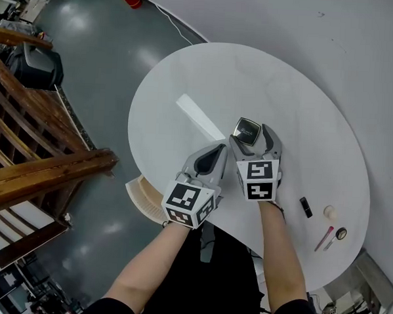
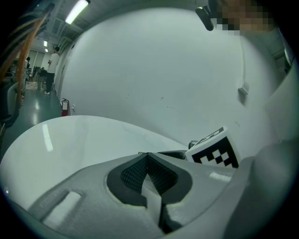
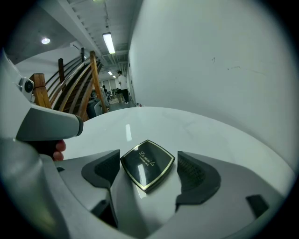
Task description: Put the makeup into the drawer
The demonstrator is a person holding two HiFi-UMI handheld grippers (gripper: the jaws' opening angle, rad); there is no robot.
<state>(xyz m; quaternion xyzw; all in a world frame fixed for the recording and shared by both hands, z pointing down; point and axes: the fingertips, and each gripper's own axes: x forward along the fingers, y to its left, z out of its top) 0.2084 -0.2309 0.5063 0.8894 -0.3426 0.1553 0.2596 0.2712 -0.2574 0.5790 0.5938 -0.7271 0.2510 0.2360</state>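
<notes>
We see right gripper (image 1: 253, 135) spread wide; compact (image 3: 147, 163) lies flat on table (image 1: 187, 80) between its pads, unclamped. We see left gripper (image 2: 148, 175) closed, empty, just beside right one.

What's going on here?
A person works two handheld grippers over a white table. The right gripper is open, with its jaws on either side of a black compact lying on the table, not gripping it yet. The left gripper is shut and empty beside it. More makeup items sit near the table's edge on the person's right. No drawer is in view.
</notes>
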